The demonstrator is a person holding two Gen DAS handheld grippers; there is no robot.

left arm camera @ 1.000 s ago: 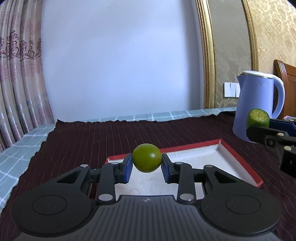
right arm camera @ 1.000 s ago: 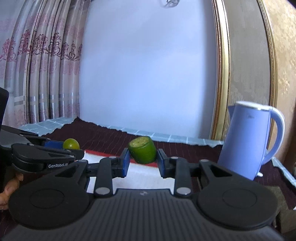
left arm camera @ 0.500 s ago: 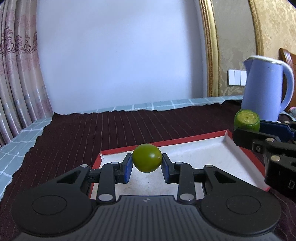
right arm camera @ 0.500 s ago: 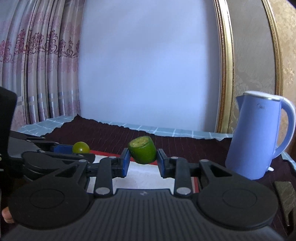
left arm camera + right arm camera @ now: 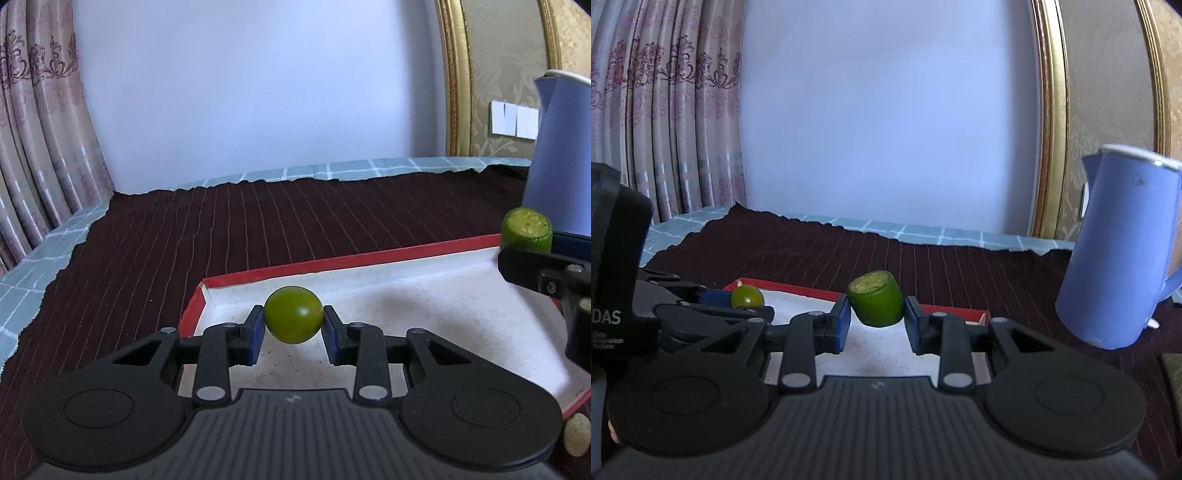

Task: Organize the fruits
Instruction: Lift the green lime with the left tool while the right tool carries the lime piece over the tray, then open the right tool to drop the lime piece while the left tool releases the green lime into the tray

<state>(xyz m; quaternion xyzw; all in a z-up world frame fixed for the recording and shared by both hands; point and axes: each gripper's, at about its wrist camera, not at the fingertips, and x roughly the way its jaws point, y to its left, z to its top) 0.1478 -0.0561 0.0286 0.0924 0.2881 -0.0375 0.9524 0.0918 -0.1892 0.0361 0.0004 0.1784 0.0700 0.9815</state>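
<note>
My left gripper [image 5: 293, 325] is shut on a whole round green fruit [image 5: 293, 314] and holds it over the near left part of a red-rimmed white tray [image 5: 332, 263]. My right gripper [image 5: 876, 320] is shut on a cut green fruit [image 5: 876, 303] with its flat cut face up, held over the same tray [image 5: 816, 293]. In the left wrist view the cut fruit [image 5: 526, 229] and the right gripper's fingers [image 5: 532, 267] show at the tray's right side. In the right wrist view the whole fruit [image 5: 747, 296] shows at the left.
A blue electric kettle [image 5: 1123, 251] stands on the dark striped cloth [image 5: 258, 221] to the right of the tray; it also shows in the left wrist view [image 5: 557, 158]. A small pale object [image 5: 576, 437] lies by the tray's near right corner. Curtains and a wall lie behind.
Both grippers have tilted and come down toward the tray, each still holding its fruit. More of the tray floor shows now, and the right gripper has come closer to the left one.
</note>
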